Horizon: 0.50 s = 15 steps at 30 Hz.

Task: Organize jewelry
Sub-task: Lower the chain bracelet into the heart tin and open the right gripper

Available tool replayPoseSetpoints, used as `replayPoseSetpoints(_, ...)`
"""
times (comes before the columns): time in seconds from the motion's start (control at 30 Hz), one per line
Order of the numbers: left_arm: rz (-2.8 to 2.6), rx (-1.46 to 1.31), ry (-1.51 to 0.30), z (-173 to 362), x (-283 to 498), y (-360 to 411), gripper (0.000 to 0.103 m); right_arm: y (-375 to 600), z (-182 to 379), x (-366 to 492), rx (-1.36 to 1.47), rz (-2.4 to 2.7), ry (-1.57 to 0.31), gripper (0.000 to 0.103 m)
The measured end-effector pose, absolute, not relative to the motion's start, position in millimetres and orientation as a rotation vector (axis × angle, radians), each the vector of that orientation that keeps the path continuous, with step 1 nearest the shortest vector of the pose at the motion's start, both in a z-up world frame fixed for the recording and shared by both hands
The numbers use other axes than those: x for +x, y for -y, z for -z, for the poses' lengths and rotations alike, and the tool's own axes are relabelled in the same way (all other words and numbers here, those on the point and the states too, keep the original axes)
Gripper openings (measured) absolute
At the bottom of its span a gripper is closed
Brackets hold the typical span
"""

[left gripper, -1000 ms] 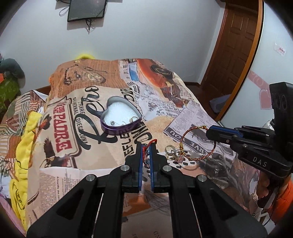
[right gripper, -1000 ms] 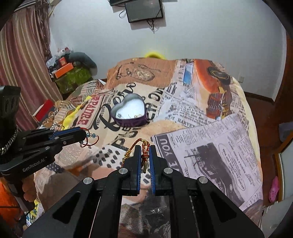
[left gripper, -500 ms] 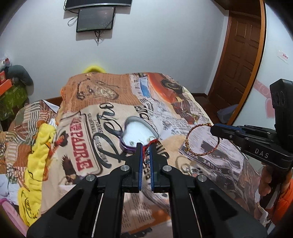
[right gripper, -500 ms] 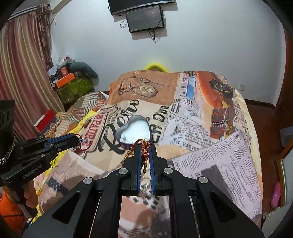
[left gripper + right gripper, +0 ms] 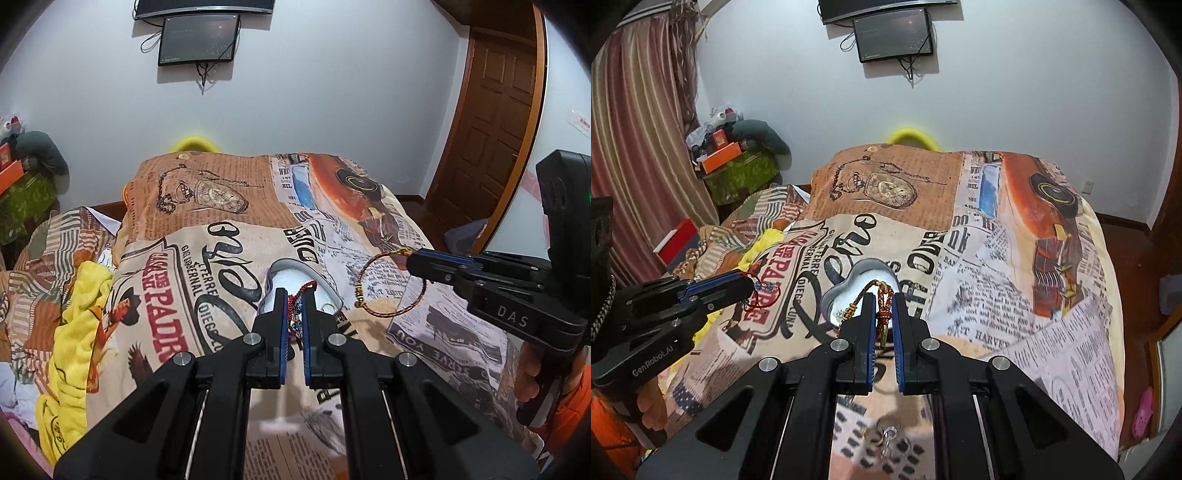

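Red cord bracelet (image 5: 300, 295) with small beads – pinched in the left gripper (image 5: 294, 317) fingers; red-gold braided bangle (image 5: 391, 282) – pinched in the right gripper (image 5: 884, 321), both tilted down over the heart-shaped tin (image 5: 866, 278) on the bed (image 5: 997, 258).

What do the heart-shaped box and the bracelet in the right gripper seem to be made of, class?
Heart-shaped box: probably metal tin; its thin rim shines silver, and the outside looks purple. Bracelet in the right gripper: likely woven red-and-gold cord, showing twisted strands, with small gold-coloured, metallic-looking beads and a clasp.
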<state>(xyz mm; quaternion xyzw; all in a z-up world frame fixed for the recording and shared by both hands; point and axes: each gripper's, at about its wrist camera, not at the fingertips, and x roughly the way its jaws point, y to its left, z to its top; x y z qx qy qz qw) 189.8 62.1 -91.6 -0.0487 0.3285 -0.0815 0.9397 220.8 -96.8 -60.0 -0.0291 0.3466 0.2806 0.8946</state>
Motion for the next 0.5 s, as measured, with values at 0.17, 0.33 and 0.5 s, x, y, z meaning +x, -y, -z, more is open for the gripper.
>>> replayPoseSetpoints(0.17, 0.165, -0.104, -0.682, 98, 209, -65, 0.005, 87, 64, 236, -0.076, -0.589, -0.729, 0.007)
replayPoseSetpoints(0.33, 0.163, -0.102, -0.699, 106, 224, -66, 0.005, 81, 71, 254, -0.078, -0.604, -0.761, 0.008)
replayPoseSetpoints(0.5, 0.165, -0.103, -0.717, 115, 240, -66, 0.005, 73, 77, 270, -0.084, -0.628, -0.799, 0.008)
